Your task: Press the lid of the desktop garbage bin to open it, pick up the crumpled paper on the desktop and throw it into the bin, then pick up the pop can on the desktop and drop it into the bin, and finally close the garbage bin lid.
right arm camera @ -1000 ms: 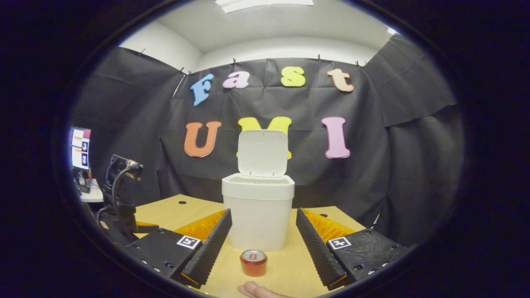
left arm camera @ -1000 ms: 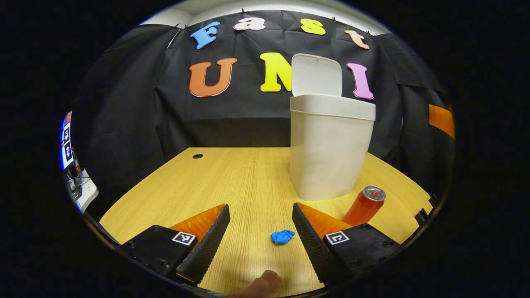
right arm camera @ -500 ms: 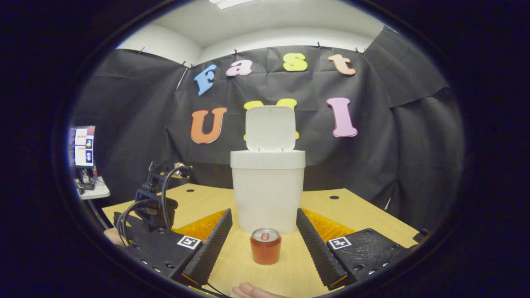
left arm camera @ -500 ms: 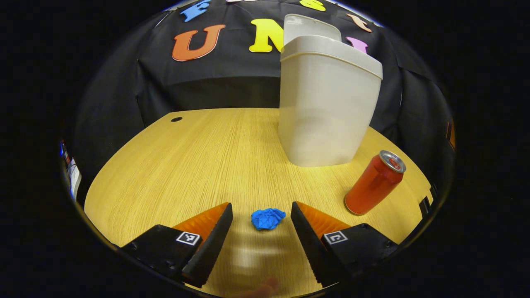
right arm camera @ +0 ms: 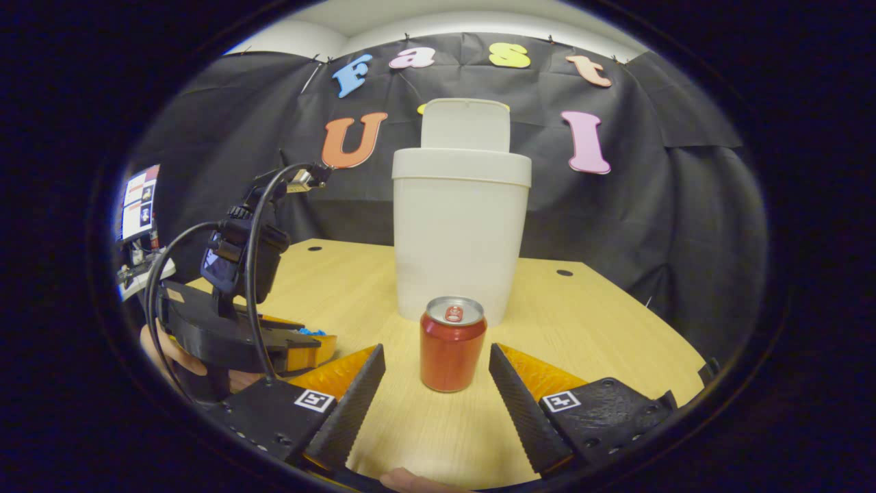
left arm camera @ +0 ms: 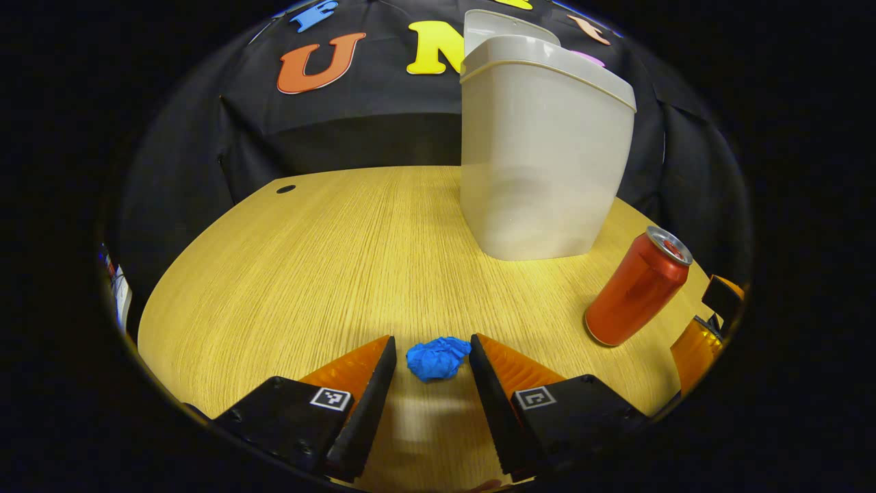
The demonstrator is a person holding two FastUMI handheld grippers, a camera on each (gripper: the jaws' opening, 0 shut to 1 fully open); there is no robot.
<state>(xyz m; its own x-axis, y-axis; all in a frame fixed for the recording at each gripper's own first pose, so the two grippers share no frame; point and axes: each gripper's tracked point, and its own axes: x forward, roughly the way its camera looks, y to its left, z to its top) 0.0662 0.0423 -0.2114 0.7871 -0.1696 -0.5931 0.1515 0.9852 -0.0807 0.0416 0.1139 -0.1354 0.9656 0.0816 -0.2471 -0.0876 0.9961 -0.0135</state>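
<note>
Left gripper view: the left gripper [left arm camera: 432, 356] is sitting low over the wooden surface [left arm camera: 328, 260], its fingers spread — the blue crumpled paper [left arm camera: 438, 358] is lying between the fingertips at about 6 o'clock, close to the right finger but I cannot tell whether it is touching. Neither finger is pressing on it. Each finger mount is carrying a small square black-and-white marker; no words on them.

The white garbage bin [left arm camera: 544, 147] is standing at roughly 1 o'clock, its lid [left arm camera: 503, 24] tipped up at the back. No brand or writing visible on the bin. The red pop can [left arm camera: 638, 286] is standing at 3 o'clock, near the bin but apart from it; no label legible on its side.

Right gripper view: the right gripper [right arm camera: 436, 373] is also spread wide, with the pop can [right arm camera: 452, 342] standing upright just ahead of the gap between the fingertips — untouched. The can's silver top and pull tab are facing the camera. The bin [right arm camera: 460, 233] is standing directly behind it at 12 o'clock, lid [right arm camera: 465, 123] raised. At 9 o'clock the left gripper [right arm camera: 301, 346] is resting low, cables looping over it, a hand [right arm camera: 171, 349] holding it.
</note>
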